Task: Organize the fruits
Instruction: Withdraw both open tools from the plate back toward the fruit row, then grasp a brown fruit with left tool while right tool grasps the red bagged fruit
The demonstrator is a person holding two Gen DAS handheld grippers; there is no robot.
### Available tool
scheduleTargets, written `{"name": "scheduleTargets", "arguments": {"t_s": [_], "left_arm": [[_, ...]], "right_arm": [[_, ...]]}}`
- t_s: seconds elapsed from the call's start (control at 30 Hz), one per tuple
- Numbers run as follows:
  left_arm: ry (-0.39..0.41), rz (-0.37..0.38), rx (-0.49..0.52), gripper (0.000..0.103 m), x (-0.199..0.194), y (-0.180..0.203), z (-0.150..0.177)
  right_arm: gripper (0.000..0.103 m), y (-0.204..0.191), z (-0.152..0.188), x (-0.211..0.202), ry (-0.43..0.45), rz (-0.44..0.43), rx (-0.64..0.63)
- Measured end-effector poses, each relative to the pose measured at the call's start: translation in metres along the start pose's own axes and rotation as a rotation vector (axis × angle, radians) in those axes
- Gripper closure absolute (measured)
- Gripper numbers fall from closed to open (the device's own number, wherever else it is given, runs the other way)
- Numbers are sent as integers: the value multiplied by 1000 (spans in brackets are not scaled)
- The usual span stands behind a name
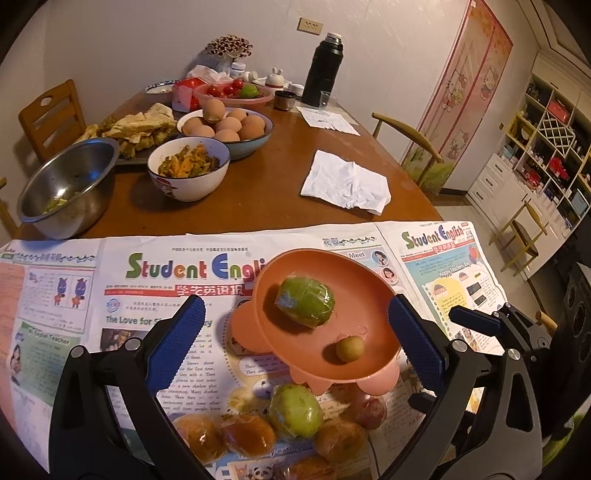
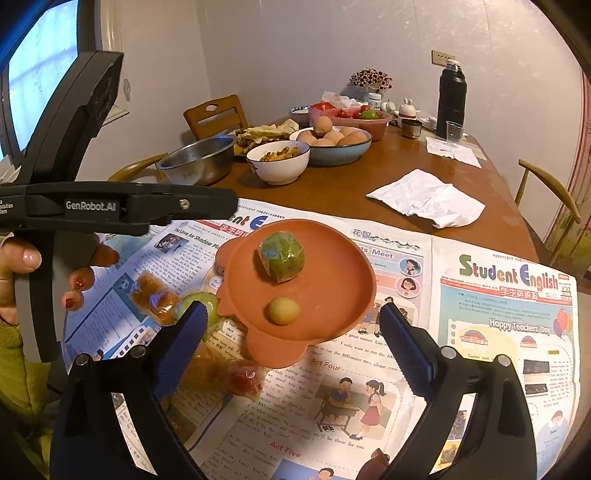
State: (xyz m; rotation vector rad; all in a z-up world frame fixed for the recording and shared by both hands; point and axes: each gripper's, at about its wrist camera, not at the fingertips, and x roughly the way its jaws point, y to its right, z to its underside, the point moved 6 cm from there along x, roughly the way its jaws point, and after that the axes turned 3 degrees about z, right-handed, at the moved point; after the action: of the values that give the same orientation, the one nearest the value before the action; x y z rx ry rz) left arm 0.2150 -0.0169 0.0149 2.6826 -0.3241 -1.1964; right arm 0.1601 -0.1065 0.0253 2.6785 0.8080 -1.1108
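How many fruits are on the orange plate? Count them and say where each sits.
2. A wrapped green fruit lies toward the far side of the orange plate; a small yellowish round fruit sits nearer the camera. Nothing else shows on it.

I was at a brown wooden table [image 1: 280,177] that stood against a pale wall [image 1: 147,44]. A beige socket plate [image 1: 310,26] was on this wall. One wooden chair [image 1: 51,114] with a slatted back stood at the far left side, and another chair with a curved arm [image 1: 410,136] stood at the right side. Behind it hung a pink curtain with cartoon cats [image 1: 469,92]. Further right I saw a white shelf unit [image 1: 546,140] with many compartments, and a pale floor [image 1: 476,218]. In the right wrist view a window [image 2: 40,70] gave bluish light, while the room light was warm.
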Motion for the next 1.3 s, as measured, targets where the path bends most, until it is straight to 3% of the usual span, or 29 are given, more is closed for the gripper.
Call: {"name": "scheduleTargets", "arguments": {"t_s": [0.57,1.3], "left_arm": [[47,-66,15,10,-42,-10,34],[-27,-81,48,10,-58,-10,113]], "right_arm": [[6,-13,12,-17,3,-18,-32],[6,-30,44,-20,-42,-40,-48]]}}
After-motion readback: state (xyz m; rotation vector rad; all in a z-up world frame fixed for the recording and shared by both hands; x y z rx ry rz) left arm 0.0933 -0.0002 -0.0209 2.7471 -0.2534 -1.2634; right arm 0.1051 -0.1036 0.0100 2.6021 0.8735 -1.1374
